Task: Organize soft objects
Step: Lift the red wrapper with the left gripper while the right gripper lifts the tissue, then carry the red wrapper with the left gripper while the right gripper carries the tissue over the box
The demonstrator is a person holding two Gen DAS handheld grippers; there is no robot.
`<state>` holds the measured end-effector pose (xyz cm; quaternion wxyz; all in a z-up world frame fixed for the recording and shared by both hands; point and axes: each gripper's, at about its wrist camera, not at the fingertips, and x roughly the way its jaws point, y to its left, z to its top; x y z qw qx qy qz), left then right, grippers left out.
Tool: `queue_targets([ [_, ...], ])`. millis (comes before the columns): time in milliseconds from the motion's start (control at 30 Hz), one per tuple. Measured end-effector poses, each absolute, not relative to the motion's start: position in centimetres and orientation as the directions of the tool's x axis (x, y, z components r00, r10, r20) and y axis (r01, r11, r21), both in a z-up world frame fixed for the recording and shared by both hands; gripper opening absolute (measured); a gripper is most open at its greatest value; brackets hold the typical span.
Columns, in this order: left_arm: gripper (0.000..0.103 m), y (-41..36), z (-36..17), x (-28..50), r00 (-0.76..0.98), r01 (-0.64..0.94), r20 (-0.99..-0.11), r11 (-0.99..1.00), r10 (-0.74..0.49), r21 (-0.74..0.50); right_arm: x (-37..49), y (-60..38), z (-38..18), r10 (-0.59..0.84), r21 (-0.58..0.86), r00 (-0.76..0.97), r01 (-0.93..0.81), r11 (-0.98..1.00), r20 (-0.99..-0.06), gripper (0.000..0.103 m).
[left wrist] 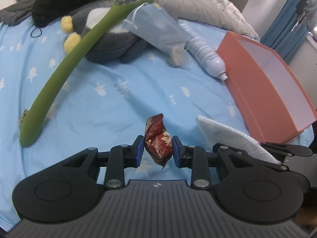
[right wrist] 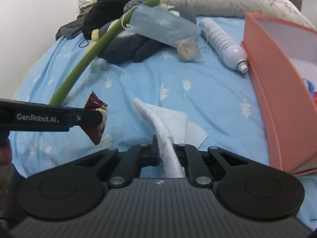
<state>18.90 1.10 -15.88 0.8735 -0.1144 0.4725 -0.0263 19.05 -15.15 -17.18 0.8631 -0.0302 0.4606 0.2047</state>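
Both jaws clamped: left gripper (left wrist: 158,151) on red snack packet (left wrist: 157,140), right gripper (right wrist: 166,152) on white cloth (right wrist: 168,127), lifted off bed (left wrist: 111,91); needed firm hold, clearing coral box (left wrist: 263,91) wall.

Red wrapper (left wrist: 157,140); white cloth (right wrist: 168,127); blue tree-print sheet (left wrist: 111,83).

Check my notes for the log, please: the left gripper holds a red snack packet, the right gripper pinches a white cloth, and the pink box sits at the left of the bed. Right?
Not quite. The pink box sits at the right of the bed, as the left wrist view shows. The rest stands: the left gripper holds the red snack packet, and the right gripper pinches the white cloth.
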Motion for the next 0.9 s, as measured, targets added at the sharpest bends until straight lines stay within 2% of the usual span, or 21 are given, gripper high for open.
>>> queue_targets([
  [533,0.035,-1.9,-9.0,16.1,0.654,0.033,-0.727,0.968,-0.209,-0.249,16.2,-17.8,-10.1,0.316,0.133,0.609,-0.327,0.935,-0.728,0.01],
  [900,0.035,-5.4,-2.5,18.6,0.719,0.145,-0.636,0.956,-0.279,-0.255,17.6,-20.4,-2.5,0.292,0.117,0.739,-0.281,0.953,-0.608,0.01],
])
